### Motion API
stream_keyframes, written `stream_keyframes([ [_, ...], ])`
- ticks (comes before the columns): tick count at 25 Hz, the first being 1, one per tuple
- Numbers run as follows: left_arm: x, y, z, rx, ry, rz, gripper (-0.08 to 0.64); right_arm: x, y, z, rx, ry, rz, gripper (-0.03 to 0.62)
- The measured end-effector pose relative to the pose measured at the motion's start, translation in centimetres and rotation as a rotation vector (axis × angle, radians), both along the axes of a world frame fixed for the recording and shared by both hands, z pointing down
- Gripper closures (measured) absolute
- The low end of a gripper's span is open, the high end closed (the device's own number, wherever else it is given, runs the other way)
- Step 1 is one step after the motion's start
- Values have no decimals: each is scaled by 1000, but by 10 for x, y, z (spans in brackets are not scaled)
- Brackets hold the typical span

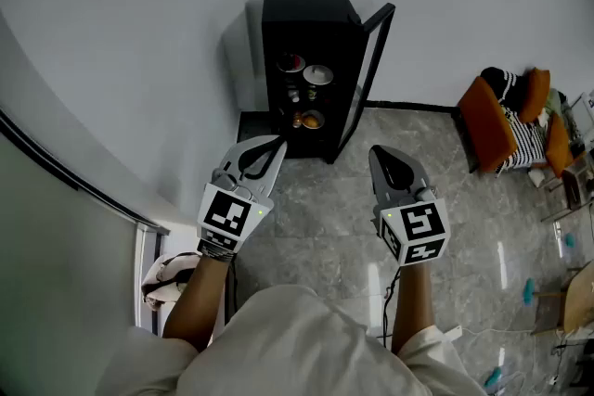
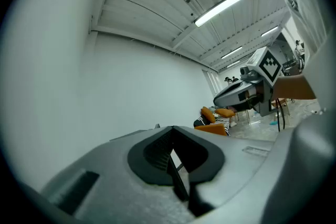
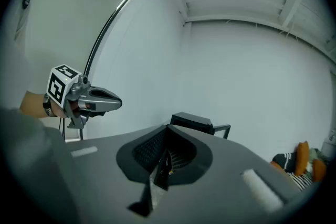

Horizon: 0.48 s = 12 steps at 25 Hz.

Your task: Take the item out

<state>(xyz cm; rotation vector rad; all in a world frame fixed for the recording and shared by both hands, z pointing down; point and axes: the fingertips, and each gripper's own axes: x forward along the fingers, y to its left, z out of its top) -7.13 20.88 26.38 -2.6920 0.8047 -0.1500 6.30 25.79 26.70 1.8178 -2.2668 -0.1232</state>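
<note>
- Left gripper (image 1: 277,144): jaws closed tip to tip, with nothing between them. It is held over the floor (image 1: 316,227), with its tips pointing at the lower front edge of the cabinet (image 1: 306,6), near it but not touching.
- Right gripper (image 1: 380,155): jaws fully together and empty. It is held beside the left gripper, with clear floor between the two, and sits just right of the foot of the door (image 1: 369,70).
- Cabinet: black and upright, with its back against the white wall (image 1: 139,32). The door is hinged on the right side and swung outward, leaving the front opening unobstructed.
- Task items: all are on the shelves inside the cabinet. Two round vessels (image 1: 318,74) stand side by side on an upper shelf, and an orange item (image 1: 311,119) lies on a lower shelf. Which one is the target cannot be determined.
- Clearance in front: open grey stone floor runs from the cabinet to the person.
- Clearance to the right: an orange chair (image 1: 484,123) stands well apart from the door edge.
- Clearance to the left: a curved dark rail (image 1: 65,172) bounds the space, close to the person's left arm.
</note>
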Motion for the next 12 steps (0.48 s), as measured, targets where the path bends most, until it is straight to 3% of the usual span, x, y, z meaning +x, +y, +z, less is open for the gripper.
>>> stream_keyframes([
  [12, 4, 6, 6, -13, -12, -10, 557, 9, 3, -2, 51, -69, -2, 584],
])
